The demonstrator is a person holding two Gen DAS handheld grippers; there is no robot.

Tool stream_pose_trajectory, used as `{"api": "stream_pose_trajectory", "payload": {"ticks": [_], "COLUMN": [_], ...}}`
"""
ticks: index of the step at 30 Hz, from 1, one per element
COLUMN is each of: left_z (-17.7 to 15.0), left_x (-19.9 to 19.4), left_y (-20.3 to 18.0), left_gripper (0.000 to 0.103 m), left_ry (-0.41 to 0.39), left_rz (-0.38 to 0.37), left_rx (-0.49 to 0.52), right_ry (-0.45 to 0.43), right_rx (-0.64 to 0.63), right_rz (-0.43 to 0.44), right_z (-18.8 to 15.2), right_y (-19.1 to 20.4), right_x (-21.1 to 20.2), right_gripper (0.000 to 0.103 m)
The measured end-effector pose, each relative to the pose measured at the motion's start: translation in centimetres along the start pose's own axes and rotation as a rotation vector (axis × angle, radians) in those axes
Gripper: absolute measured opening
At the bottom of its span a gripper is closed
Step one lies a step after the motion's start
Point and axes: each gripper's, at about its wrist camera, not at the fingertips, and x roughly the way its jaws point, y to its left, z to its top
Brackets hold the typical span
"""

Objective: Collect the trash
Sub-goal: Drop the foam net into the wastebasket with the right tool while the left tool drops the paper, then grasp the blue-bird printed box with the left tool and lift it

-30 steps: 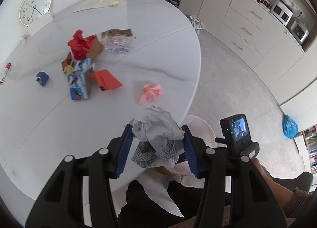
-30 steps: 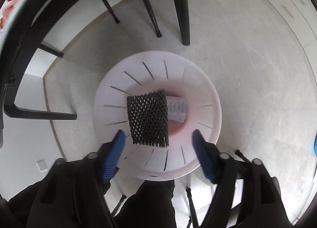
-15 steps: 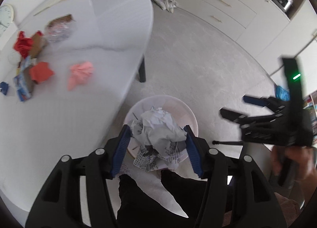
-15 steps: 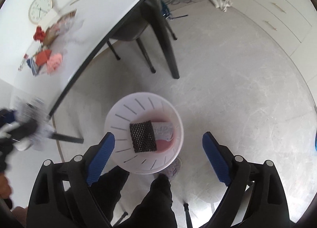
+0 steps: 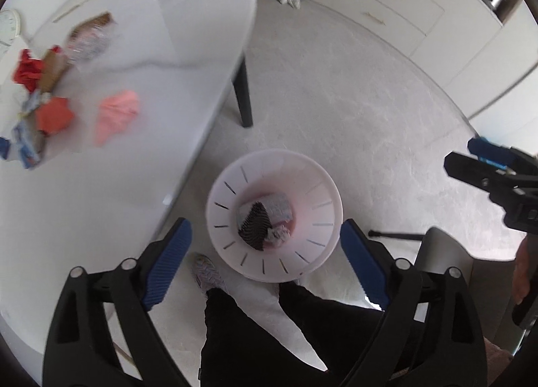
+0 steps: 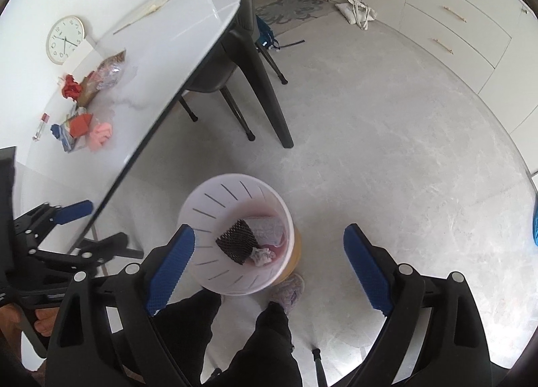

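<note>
Since a sec ago the grey paper wad left the left gripper: it was clamped over the table edge, now it's gone from the fingers, which are opening wide w/ nothing between them. A small crumpled wad now lies at the bin's bottom, probably that piece. The right gripper rose off the bin and shows more room.

Left to right in the left wrist view. At 10 o'clock, the white table carries the rest of the trash: red crumple, clear wrapper, red folded paper, pink wad, all well apart from the bin, so pickups remain. At center, the white bin sits on the floor just beside the table edge and the person's feet, prob. parked there so a drop from the table is a short swing. Inside: black mesh piece on top of a clear packet. Left fingers straddle the rim from above, pointing steeply down, which fits a release straight into the opening. At 3 o'clock, the right gripper, seen side-on.

In its own view the right gripper's pads are spread, empty, hovering above the bin.
</note>
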Motion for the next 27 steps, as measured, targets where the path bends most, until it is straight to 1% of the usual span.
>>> {"api": "stream_pose_trajectory", "payload": {"ticks": [4,7,9,12,16,20,23,27], "left_z": [0.2,0.2,0.2,0.3,0.8,2.0,3.5,5.8], "left_x": [-4.6,-7.1,-8.4,-9.5,-8.4,-5.6,-3.0,0.0], "left_y": [3.3,6.6,8.7,12.6,17.7,22.5,25.4,27.8], "left_gripper": [0.095,0.095,0.095,0.095,0.095,0.095,0.095,0.095], "left_ry": [-0.09,-0.14,-0.165,-0.196,-0.194,-0.165,-0.143,-0.119], "left_rz": [0.059,0.115,0.152,0.215,0.273,0.323,0.333,0.298], "left_rx": [-0.09,-0.165,-0.202,-0.257,-0.308,-0.325,-0.314,-0.291], "right_ry": [-0.054,-0.097,-0.119,-0.155,-0.17,-0.164,-0.156,-0.146], "right_rx": [-0.026,-0.064,-0.084,-0.12,-0.151,-0.159,-0.159,-0.146], "right_rz": [0.035,0.055,0.066,0.079,0.09,0.1,0.093,0.078], "right_z": [1.4,2.6,3.4,4.6,5.9,6.5,6.7,6.7], "right_y": [1.7,3.5,4.6,6.9,10.0,13.0,15.2,18.1], "right_x": [-1.7,-3.1,-3.7,-4.2,-4.0,-3.5,-3.2,-2.9], "right_gripper": [0.09,0.09,0.095,0.096,0.096,0.096,0.096,0.096]}}
